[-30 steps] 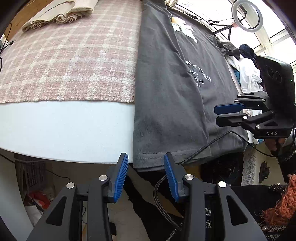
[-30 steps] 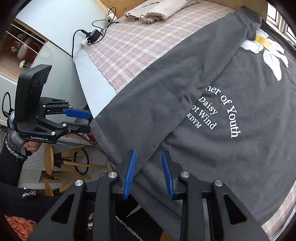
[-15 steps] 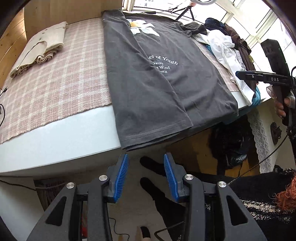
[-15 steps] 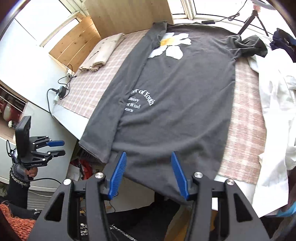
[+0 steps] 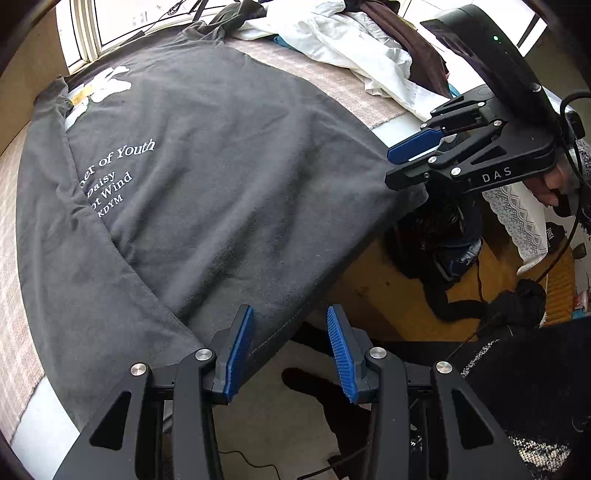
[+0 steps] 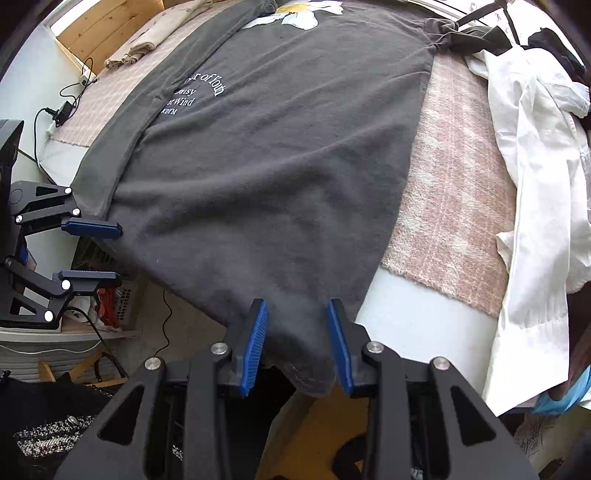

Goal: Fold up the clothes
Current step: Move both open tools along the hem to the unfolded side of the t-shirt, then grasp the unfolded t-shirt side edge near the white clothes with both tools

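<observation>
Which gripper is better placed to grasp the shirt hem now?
Right. The right gripper is open with the hem of the shirt between its fingers. The left gripper is open at the hem's edge, mostly over floor.

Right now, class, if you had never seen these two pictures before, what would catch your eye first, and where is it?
The dark grey T-shirt fills the middle, spread flat on the checked bedcover, a white daisy print at its far end. In the foreground the right gripper is open around the shirt's hem, while the left gripper is open at the other corner. A heap of white clothes lies on the right.
</observation>
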{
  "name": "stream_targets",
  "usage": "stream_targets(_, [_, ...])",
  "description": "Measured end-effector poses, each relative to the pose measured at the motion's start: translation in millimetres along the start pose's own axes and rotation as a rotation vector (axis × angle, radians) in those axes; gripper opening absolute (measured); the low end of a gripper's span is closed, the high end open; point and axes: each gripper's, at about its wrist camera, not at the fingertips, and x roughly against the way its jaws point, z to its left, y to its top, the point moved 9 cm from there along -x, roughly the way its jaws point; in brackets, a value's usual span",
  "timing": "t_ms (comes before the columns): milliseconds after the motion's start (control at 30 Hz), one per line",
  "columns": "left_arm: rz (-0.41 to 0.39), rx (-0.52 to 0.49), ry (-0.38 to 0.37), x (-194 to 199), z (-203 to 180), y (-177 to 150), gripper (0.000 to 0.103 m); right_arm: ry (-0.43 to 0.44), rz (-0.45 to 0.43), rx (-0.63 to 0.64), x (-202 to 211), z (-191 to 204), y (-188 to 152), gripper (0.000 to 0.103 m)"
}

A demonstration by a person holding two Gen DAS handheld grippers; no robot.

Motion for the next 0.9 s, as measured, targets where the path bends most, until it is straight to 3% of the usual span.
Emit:
stream_targets(67, [0.023, 0.023, -0.032, 9.6, -4.5, -4.3, 0.039, 0.061, -0.015, -0.055, 18.1, -7.5, -0.3, 0.033])
stream_targets(133, [0.044, 0.046, -0.064, 19.5, -9.1, -8.4, 0.038, 0.095, -0.086, -0.105, 47.1, -19.2, 10.9, 0.033])
stream_targets(200, [-0.012, 0.043, -0.094, 42.8, -14.5, 9.6, 0.039, 0.089, -0.182, -0.141, 85.1, -39.6, 32.1, 0.034])
stream_targets(300, [-0.108, 0.022, -0.106, 83.0, -12.5, 60.7, 0.039, 0.089, -0.293, -0.172, 142.3, -72.0, 71.9, 0.034])
stream_targets(400, [-0.199, -0.030, -0.026, 123.6, 3.7, 127.8, 0.041, 0.024, -0.390, -0.146, 198.8, -100.9, 128.7, 0.034])
stream_targets(467, [-0.258, -0.052, 0.025, 143.1, 16.5, 178.4, 0.042, -0.018, -0.428, -0.114, 226.3, -121.6, 171.9, 0.034])
stream_targets(533, [-0.312, -0.025, 0.021, 150.0, 29.4, 229.9, 0.043, -0.082, -0.436, -0.082, 239.5, -147.7, 211.8, 0.034])
stream_targets(633, [-0.373, 0.038, 0.055, 131.3, 47.7, 300.9, 0.045, -0.123, -0.402, -0.070, 230.5, -190.8, 273.1, 0.034])
stream_targets(800, [-0.336, 0.182, -0.008, 50.5, 53.2, 365.2, 0.046, -0.164, -0.282, -0.026, 159.0, -255.0, 342.6, 0.034])
stream_targets(900, [-0.313, 0.268, -0.046, 2.2, 56.3, 404.0, 0.046, -0.106, -0.202, -0.040, 108.8, -282.7, 368.5, 0.034])
